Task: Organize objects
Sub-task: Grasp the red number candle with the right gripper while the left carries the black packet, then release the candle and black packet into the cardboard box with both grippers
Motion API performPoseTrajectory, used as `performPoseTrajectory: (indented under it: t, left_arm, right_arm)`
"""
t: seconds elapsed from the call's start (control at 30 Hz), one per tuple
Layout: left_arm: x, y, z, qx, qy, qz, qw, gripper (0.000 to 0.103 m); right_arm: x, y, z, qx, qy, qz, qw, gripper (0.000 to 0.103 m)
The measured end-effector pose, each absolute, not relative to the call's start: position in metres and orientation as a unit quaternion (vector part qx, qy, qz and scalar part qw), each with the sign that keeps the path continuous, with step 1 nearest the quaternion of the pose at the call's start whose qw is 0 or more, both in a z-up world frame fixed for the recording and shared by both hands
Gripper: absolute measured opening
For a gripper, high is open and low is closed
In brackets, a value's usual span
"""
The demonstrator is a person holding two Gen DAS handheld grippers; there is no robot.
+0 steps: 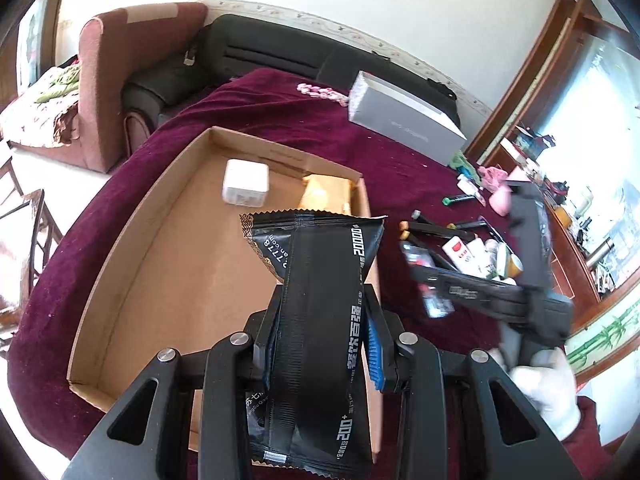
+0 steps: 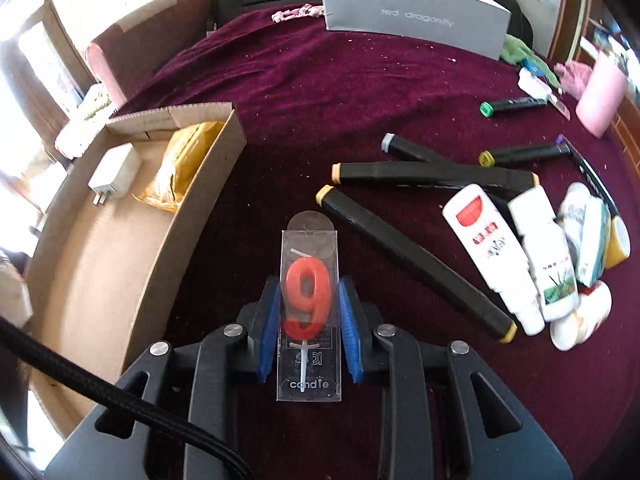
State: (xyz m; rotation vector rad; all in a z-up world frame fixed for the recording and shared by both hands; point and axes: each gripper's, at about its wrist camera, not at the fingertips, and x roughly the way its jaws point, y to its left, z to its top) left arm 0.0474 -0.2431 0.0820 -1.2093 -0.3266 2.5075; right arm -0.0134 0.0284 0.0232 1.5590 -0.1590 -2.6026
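The left gripper (image 1: pixel 320 320) is pinching a black sachet (image 1: pixel 316 280), its pads pressing the crumpled foil from both sides, and is holding it over the near right part of the cardboard box (image 1: pixel 120 264). Inside the box a white charger (image 1: pixel 245 182) and a yellow packet (image 1: pixel 326 194) are lying at the far end. The right gripper (image 2: pixel 308 320) is squeezing a clear candle pack (image 2: pixel 309 312) with a red "9" inside, blue pads (image 2: pixel 351 332) touching its two long edges; the pack is sitting just above the maroon cloth (image 2: pixel 320 92), right of the box wall. To the right, black markers (image 2: pixel 416 268) are lying crossed beside a heap of white tubes (image 2: pixel 492 240). A grey box (image 2: pixel 412 16) is standing at the far edge, and a pink cup (image 2: pixel 600 92) is tilting near the right rim
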Motion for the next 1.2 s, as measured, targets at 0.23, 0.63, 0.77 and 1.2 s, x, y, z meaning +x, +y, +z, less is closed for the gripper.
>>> performPoseTrajectory:
  t: [0.23, 0.63, 0.77, 1.2]
  left_arm:
    - [0.026, -0.259, 0.085, -0.44, -0.104, 0.879, 0.154, 0.03]
    - [-0.038, -0.27, 0.068, -0.483, -0.032, 0.868, 0.112, 0.03]
    - [-0.054, -0.27, 0.054, -0.5, -0.026, 0.859, 0.105, 0.03]
    - [-0.068, -0.283, 0.033, -0.515, -0.055, 0.85, 0.096, 0.032]
  right_arm:
    - [-0.002, 0.028, 0.056, 0.501, -0.112, -0.853, 0.096, 0.026]
    - [-0.031, -0.063, 0.055, 0.54, -0.154, -0.803, 0.202, 0.026]
    - [-0.049, -0.083, 0.037, 0.558, -0.164, -0.79, 0.196, 0.026]
    - [-0.069, -0.103, 0.017, 0.568, -0.153, -0.793, 0.161, 0.027]
